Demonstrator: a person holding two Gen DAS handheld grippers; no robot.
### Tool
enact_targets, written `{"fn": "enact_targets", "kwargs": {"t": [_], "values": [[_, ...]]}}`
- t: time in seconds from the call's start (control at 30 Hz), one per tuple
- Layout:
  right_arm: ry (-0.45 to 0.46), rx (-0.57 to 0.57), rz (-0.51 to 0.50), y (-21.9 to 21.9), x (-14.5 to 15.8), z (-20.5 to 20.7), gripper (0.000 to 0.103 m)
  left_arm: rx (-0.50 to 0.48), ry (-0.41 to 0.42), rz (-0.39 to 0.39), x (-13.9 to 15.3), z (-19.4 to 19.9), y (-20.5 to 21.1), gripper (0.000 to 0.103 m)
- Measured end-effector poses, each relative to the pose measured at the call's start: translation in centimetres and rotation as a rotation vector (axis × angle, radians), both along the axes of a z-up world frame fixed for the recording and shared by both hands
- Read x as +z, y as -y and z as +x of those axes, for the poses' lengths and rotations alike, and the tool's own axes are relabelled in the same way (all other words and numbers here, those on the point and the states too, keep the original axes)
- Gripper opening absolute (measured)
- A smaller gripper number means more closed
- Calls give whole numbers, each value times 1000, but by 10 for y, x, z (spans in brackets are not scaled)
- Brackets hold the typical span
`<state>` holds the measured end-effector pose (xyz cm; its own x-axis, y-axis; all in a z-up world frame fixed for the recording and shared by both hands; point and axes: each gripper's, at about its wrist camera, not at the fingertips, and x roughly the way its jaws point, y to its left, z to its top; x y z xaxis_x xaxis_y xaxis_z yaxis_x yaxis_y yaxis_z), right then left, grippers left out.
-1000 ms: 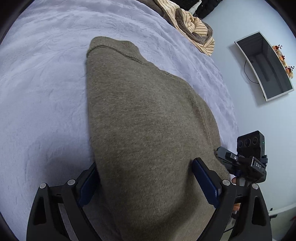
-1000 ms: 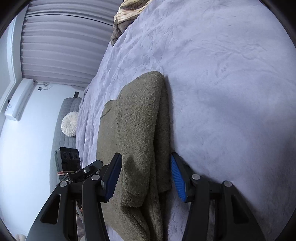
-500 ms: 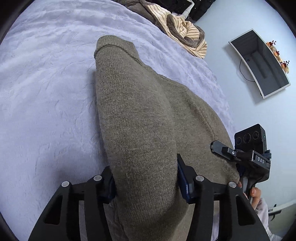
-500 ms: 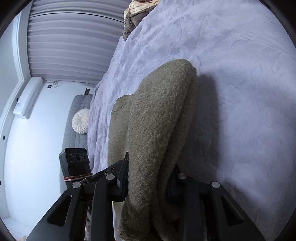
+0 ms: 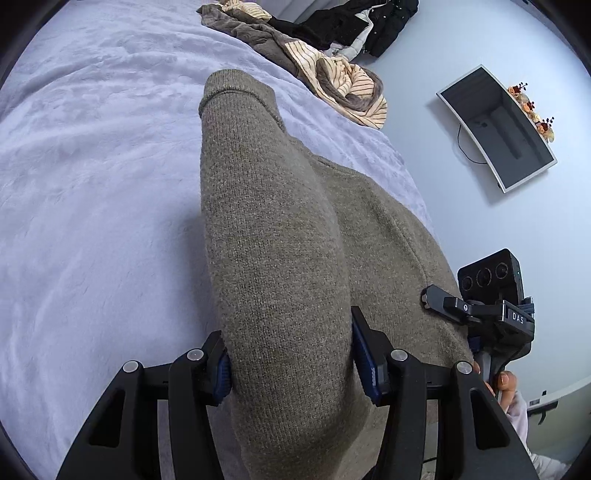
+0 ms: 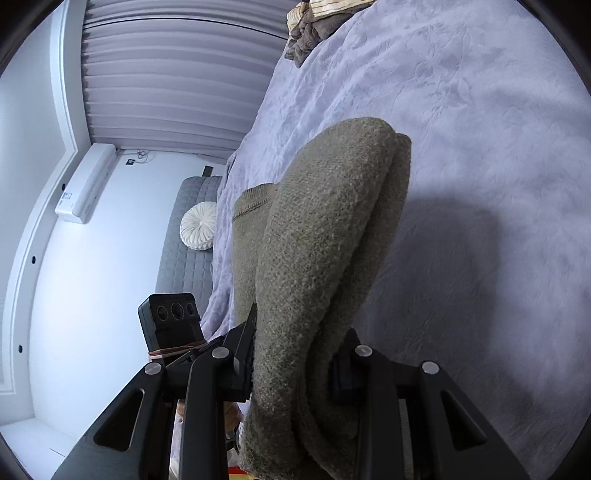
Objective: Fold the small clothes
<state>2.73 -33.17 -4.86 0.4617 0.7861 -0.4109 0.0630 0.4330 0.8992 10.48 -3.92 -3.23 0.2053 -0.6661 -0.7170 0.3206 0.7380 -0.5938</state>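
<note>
An olive-brown knit sweater (image 5: 273, 236) lies partly folded on a lavender bedspread (image 5: 92, 177). My left gripper (image 5: 291, 360) is shut on its near edge and lifts a thick fold off the bed. My right gripper (image 6: 295, 365) is shut on the other near corner of the same sweater (image 6: 325, 236), which rises in a doubled fold between its jaws. Each gripper shows in the other's view, the right one (image 5: 487, 306) at the sweater's right edge and the left one (image 6: 173, 321) at its left edge.
A pile of striped and brown clothes (image 5: 332, 74) and dark garments (image 5: 354, 26) lies at the far edge of the bed. A wall screen (image 5: 495, 125) hangs at right. A grey sofa with a white round cushion (image 6: 197, 225) stands beyond the bed.
Both grippers have closed on the sweater's near edge and raised it. The fabric now stands up in a taller fold off the bed.
</note>
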Motion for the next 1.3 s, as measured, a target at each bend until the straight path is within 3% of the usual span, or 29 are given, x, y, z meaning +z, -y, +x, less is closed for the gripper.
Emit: {"fn": "enact_targets", "kwargs": {"t": [0.17, 0.3, 0.43, 0.5, 0.57, 0.7, 0.77, 0.83, 0.97, 1.0, 1.03, 1.1, 1.2, 1.3], "values": [[-12, 37, 23, -32, -6, -22, 32, 26, -9, 28, -2, -35, -38, 55], [-44, 72, 25, -55, -24, -21, 32, 62, -28, 55, -20, -58, -69, 55], [-91, 90, -82, -73, -47, -20, 35, 142, -39, 173, -55, -78, -91, 55], [-112, 62, -117, -72, -59, -21, 35, 194, -38, 163, -67, -88, -105, 58], [-113, 13, -72, -63, -65, -23, 37, 232, -29, 125, -65, -96, -116, 59], [-127, -65, 27, -44, -77, -15, 40, 261, 85, 203, -45, -103, -118, 59], [-144, -75, 26, -44, -80, -10, 30, 250, 124, 211, -35, -102, -110, 59], [-69, -18, -83, -56, -57, -7, 28, 231, 154, 225, -30, -102, -97, 59], [168, 151, -431, -97, -1, -10, 27, 199, 154, 322, -49, -106, -74, 60], [178, 170, -531, -105, 1, -7, 27, 207, 174, 345, -52, -108, -69, 64], [162, 179, -620, -107, -5, -5, 27, 208, 194, 361, -54, -111, -66, 75], [88, 192, -778, -109, -30, 2, 31, 196, 154, 342, -63, -113, -65, 80], [17, 90, -644, -78, -43, -9, 43, 218, 120, 309, -63, -114, -73, 80], [-7, 25, -645, -57, -32, -23, 44, 219, 141, 332, -56, -115, -80, 80]]}}
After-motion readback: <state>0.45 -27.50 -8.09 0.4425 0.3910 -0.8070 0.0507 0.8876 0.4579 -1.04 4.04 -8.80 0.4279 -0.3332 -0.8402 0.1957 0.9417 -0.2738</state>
